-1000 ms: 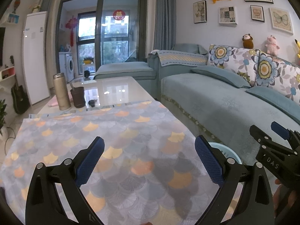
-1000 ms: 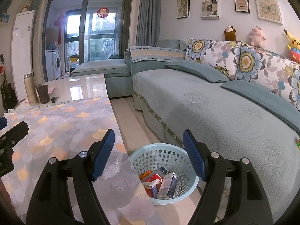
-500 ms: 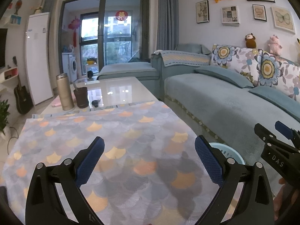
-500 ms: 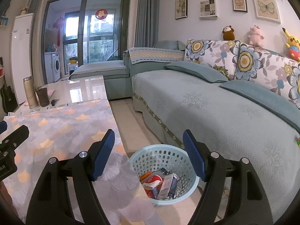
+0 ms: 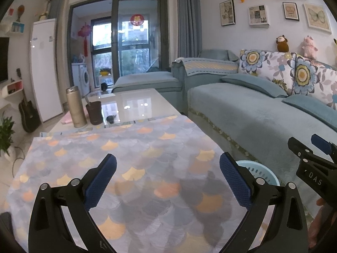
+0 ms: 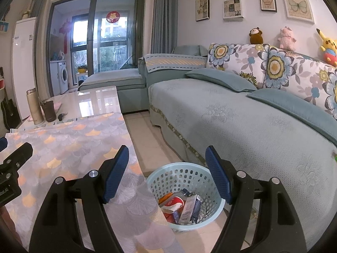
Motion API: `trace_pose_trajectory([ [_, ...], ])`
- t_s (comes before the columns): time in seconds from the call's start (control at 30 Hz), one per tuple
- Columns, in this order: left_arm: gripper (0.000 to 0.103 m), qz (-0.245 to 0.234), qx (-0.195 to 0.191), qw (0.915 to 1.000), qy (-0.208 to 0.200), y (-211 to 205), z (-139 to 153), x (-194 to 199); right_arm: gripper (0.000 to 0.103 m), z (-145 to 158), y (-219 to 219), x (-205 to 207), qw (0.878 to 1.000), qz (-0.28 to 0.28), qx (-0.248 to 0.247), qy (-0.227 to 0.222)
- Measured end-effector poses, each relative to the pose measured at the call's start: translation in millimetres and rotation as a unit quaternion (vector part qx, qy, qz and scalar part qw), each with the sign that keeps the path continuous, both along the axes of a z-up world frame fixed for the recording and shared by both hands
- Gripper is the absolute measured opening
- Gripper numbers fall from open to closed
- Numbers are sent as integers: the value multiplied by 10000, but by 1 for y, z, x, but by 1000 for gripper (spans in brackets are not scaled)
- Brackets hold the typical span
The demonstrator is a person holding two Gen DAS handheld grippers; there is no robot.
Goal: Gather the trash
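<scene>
Both grippers empty, jaws apart. Basket (image 6: 185,196) with trash (image 6: 181,206) sits on floor right of table, directly below right gripper (image 6: 167,175); left gripper (image 5: 167,181) over tablecloth (image 5: 130,154).

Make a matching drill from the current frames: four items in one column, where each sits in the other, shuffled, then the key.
Items
1. light blue basket
2. gold thermos
3. brown monkey plush
4. red-and-white carton

Places
A. on top of the sofa back
B. on the floor between table and sofa
C. inside the basket
D. on the bare glossy far end of the table, beside a dark cup

Pairs: 1-B, 2-D, 3-A, 4-C
</scene>
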State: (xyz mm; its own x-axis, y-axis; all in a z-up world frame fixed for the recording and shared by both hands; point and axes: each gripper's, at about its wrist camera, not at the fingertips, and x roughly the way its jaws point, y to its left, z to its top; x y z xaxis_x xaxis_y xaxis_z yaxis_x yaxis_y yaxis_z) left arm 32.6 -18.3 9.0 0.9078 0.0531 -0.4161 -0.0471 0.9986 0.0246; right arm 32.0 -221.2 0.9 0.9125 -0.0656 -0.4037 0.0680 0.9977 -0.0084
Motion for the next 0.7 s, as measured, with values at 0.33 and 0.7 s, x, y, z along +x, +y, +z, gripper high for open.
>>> trace_pose_trajectory([
  [0.33,95,5,22,10000,-7,-1,0,0,71,1,6,0,10000,23,1,26],
  [0.7,96,12,128,9999,-116,1,3,-1,71,-3,7,1,10000,14,59,43],
])
